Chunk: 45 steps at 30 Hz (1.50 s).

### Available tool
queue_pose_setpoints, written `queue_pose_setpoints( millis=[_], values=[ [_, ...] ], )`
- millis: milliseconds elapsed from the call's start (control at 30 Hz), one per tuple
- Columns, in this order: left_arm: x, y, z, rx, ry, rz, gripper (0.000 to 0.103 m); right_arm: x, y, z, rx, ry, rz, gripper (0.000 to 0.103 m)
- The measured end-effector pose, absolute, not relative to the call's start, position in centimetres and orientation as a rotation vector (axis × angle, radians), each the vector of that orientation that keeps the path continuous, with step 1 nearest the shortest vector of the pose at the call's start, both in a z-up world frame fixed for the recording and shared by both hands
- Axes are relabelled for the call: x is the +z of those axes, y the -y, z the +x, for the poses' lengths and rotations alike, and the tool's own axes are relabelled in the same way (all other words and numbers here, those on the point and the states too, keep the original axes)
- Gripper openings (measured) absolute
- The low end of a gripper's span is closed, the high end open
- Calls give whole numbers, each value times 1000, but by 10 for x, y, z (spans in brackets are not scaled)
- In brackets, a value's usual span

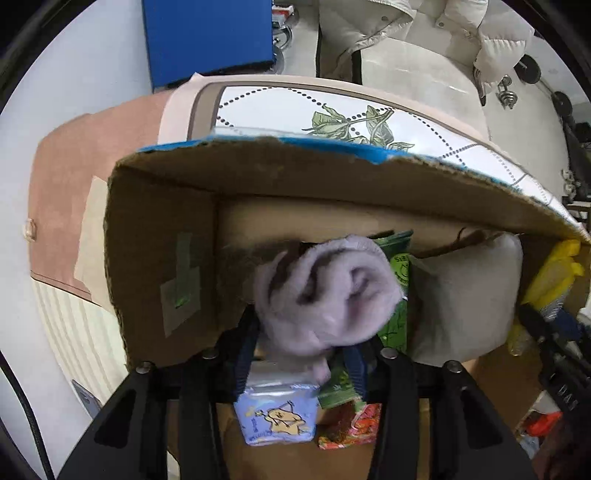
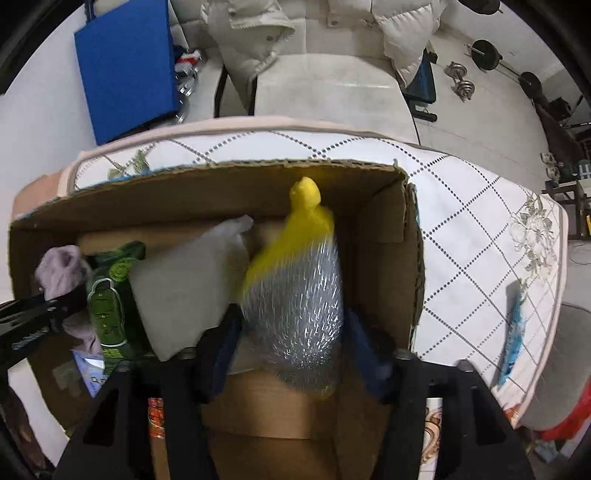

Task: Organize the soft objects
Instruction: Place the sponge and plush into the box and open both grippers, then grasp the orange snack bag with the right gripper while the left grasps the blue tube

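Over the cardboard box (image 2: 207, 192): left gripper (image 1: 301, 354) spread beside the lilac sock roll (image 1: 325, 295); right gripper (image 2: 291, 347) spread around the yellow-topped mesh scrubber (image 2: 295, 295). Risk: either could roll or tip off the packets beneath, jaws clipping it on withdrawal.

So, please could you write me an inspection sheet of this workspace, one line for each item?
Surface: quilted cover with leaf print, under a cardboard box.
Job's things: lilac sock roll between the left claw fingers; yellow and silver mesh scrubber between the right claw fingers; both inside the box.
Clutter: green packet, grey pillow, blue tissue pack, red packet in the box.
Grippers: both claws look open, pads apparently off the items.
Cables: black cable at the left edge.
Surroundings: white jacket, blue board, dumbbells.
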State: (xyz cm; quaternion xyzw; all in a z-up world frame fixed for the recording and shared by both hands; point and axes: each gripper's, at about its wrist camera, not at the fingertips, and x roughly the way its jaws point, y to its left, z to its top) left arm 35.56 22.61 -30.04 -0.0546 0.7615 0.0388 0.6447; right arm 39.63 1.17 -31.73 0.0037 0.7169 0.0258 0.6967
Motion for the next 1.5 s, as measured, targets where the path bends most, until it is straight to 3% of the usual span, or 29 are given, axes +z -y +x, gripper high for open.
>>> queue_pose_setpoints(
  millis=[100, 200, 267, 433, 1167, 1500],
  values=[
    [-288, -231, 356, 70, -1709, -151, 68, -316, -15, 393, 100, -1614, 44, 91],
    [-275, -233, 354, 65, -1682, -160, 73, -310, -20, 389, 109, -1601, 23, 101],
    [-264, -235, 349, 59, -1660, -177, 91, -303, -20, 385, 106, -1586, 21, 103],
    [-240, -234, 326, 47, -1600, -194, 101, -287, -21, 366, 128, -1552, 13, 103],
    [-124, -179, 190, 117, -1240, -75, 103, -177, 2, 230, 175, -1314, 31, 103],
    [-93, -162, 147, 118, -1194, -99, 103, -150, 19, 181, 239, -1275, 107, 103]
  ],
)
